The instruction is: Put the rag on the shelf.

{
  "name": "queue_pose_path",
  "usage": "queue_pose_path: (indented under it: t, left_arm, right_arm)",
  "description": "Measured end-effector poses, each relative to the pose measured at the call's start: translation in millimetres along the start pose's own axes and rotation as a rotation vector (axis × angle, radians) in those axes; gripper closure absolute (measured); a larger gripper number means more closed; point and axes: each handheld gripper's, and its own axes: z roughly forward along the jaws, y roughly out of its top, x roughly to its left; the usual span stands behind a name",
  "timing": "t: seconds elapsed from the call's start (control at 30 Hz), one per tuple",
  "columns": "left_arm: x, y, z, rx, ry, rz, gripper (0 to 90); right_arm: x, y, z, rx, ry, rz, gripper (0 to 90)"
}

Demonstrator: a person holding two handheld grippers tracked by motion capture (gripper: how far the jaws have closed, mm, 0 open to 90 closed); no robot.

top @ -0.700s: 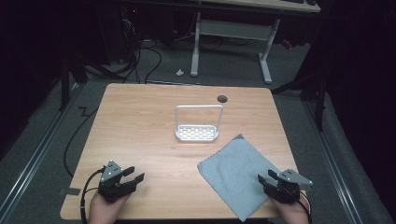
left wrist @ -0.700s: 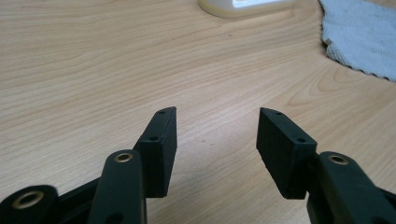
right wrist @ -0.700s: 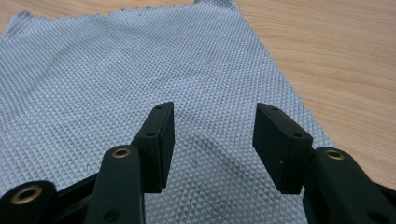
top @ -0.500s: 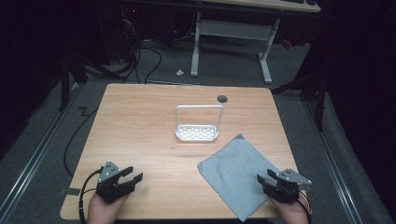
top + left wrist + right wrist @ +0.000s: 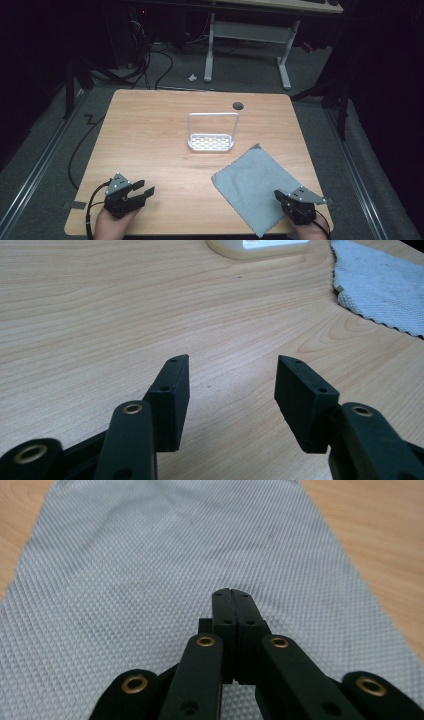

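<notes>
Two hand-held tools frame a wooden counter (image 5: pixel 150 130) on which a grey waffle-weave cloth (image 5: pixel 255 185) and a white wire-handled rack (image 5: pixel 212 134) are laid out. Cloth: spread flat on the counter's near right quarter, turned at an angle so that one corner points toward the rack and another reaches the near edge; in the right gripper view its textured weave (image 5: pixel 165 565) lies directly below the jaws, with bare wood showing at both upper corners. Rack: stands near the counter's middle, just beyond the cloth's far corner and apart from it; its perforated base rests on the wood and its squared handle loop stands upright. Right tool (image 5: pixel 282 198): held at the near right edge, over the cloth's near portion; its two black jaws are pressed together, face to face, with nothing seen between them (image 5: pixel 233 596). Whether their tips touch the cloth cannot be told. Left tool (image 5: pixel 142 190): held at the near left corner, well apart from cloth and rack, over bare wood; its jaws stand apart with a clear gap and nothing between them (image 5: pixel 231 385). In the left gripper view the cloth's scalloped edge (image 5: pixel 380 285) lies at upper right. Round cable hole (image 5: pixel 238 105): set in the counter's far side, beyond the rack. Surroundings: dark floor with cables and a white-legged desk frame (image 5: pixel 250 35) behind.
</notes>
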Motion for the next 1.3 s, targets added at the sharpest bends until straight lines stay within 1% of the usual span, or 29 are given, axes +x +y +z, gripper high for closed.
queue_pose_path:
  t: [0.03,0.07,0.1,0.23,0.3,0.33,0.37,0.4,0.43,0.47,0.57,0.63,0.67,0.7,0.73,0.77,0.8,0.87,0.93,0.97,1.0,1.03,1.07,1.1,1.13,1.2,1.23,1.27,1.3]
  left_arm:
    - [-0.4,0.1,-0.2,-0.001,0.001,0.002,48.4]
    - [-0.5,0.3,-0.3,-0.003,0.000,0.002,48.4]
    - [-0.4,0.4,-0.4,-0.006,-0.001,0.002,48.4]
    - [1.2,0.0,-0.2,-0.009,-0.007,-0.010,48.4]
    - [1.3,-0.4,0.9,-0.004,-0.012,-0.013,48.5]
    - [1.3,-0.4,0.9,-0.004,-0.012,-0.013,48.5]
    - [0.0,-0.1,1.6,-0.005,-0.010,-0.008,48.5]
    - [0.0,-0.1,1.6,-0.005,-0.010,-0.008,48.5]
    - [-0.6,0.2,1.5,-0.006,-0.010,-0.006,48.5]
    - [-1.5,0.3,1.2,-0.009,-0.010,-0.003,48.5]
    - [-1.5,-0.1,1.4,-0.006,-0.011,-0.002,48.5]
    - [-1.5,-0.1,1.1,-0.007,-0.010,-0.002,48.6]
    - [-1.4,-0.1,0.8,-0.008,-0.009,-0.001,48.7]
    - [-1.1,0.1,0.6,-0.009,-0.010,-0.002,48.7]
    - [-1.1,0.1,0.6,-0.009,-0.010,-0.002,48.8]
    - [-1.2,0.1,1.8,-0.008,-0.014,-0.002,48.9]
    - [-1.2,0.1,1.8,-0.008,-0.014,-0.002,49.8]
    - [-5.0,0.8,5.4,0.002,-0.020,0.004,51.6]
    - [-8.3,1.7,6.8,0.003,-0.025,0.009,52.5]
    - [-12.9,2.8,8.4,0.003,-0.034,0.017,52.5]
    - [-24.5,5.0,12.3,0.002,-0.039,0.042,52.6]
    - [-24.5,5.0,12.3,0.002,-0.039,0.042,53.0]
    - [-31.2,6.3,14.6,0.002,-0.035,0.051,53.3]
    - [-36.4,7.5,16.6,0.001,-0.037,0.047,53.5]
    - [-54.2,11.4,25.1,-0.007,-0.078,0.042,53.7]
    - [-70.7,14.5,34.5,0.019,-0.098,0.088,55.4]
    - [-70.7,14.5,34.5,0.019,-0.098,0.088,57.5]
    - [-89.1,17.8,48.8,0.046,-0.113,0.137,60.0]
    - [-89.1,17.8,48.8,0.046,-0.113,0.137,62.7]
  right_arm:
    - [0.0,0.0,0.0,0.000,0.000,0.000,90.0]
    - [0.6,-1.0,2.7,0.018,0.000,-0.001,90.0]
    - [0.8,-3.5,7.9,0.054,0.020,-0.002,90.0]
    - [2.7,-3.7,8.9,0.055,0.040,0.003,90.0]
    - [10.4,-2.1,10.1,0.052,0.074,-0.029,90.0]
    - [10.4,-2.1,10.1,0.052,0.074,-0.029,90.0]
    - [20.4,1.1,12.7,0.049,0.109,-0.051,90.0]
    - [20.4,1.1,12.7,0.049,0.109,-0.051,90.0]
    - [26.3,2.6,14.1,0.049,0.130,-0.054,90.0]
    - [39.1,6.7,17.5,0.050,0.169,-0.075,90.0]
    - [56.1,11.5,20.8,0.047,0.211,-0.129,90.0]
    - [57.8,12.6,20.5,0.043,0.207,-0.139,90.0]
    - [51.3,14.3,18.2,0.018,0.176,-0.125,90.0]
    - [43.9,14.5,16.4,0.004,0.157,-0.095,90.0]
    - [43.9,14.5,16.4,0.004,0.157,-0.095,90.0]
    - [26.4,12.7,13.4,-0.011,0.091,-0.048,90.0]
    - [17.9,10.8,12.6,-0.017,0.056,-0.025,90.0]
    - [3.8,6.8,14.1,0.002,0.011,0.011,90.0]
    - [-1.7,2.3,18.2,0.037,0.000,0.020,90.0]
    - [-1.7,2.3,18.2,0.037,0.000,0.020,90.0]
    - [0.8,1.3,17.9,0.038,0.018,0.022,90.0]
    - [0.8,1.3,17.9,0.038,0.018,0.022,90.0]
    - [9.1,1.9,17.1,0.041,0.043,-0.012,90.0]
    - [13.3,2.4,16.9,0.042,0.057,-0.021,90.0]
    - [20.1,3.7,16.7,0.046,0.074,-0.052,90.0]
    - [30.4,6.2,16.8,0.047,0.089,-0.093,90.0]
    - [30.4,6.2,16.8,0.047,0.089,-0.093,90.0]
    - [33.5,10.4,15.7,0.019,0.082,-0.105,90.0]
    - [32.8,12.6,15.3,0.005,0.079,-0.087,90.0]
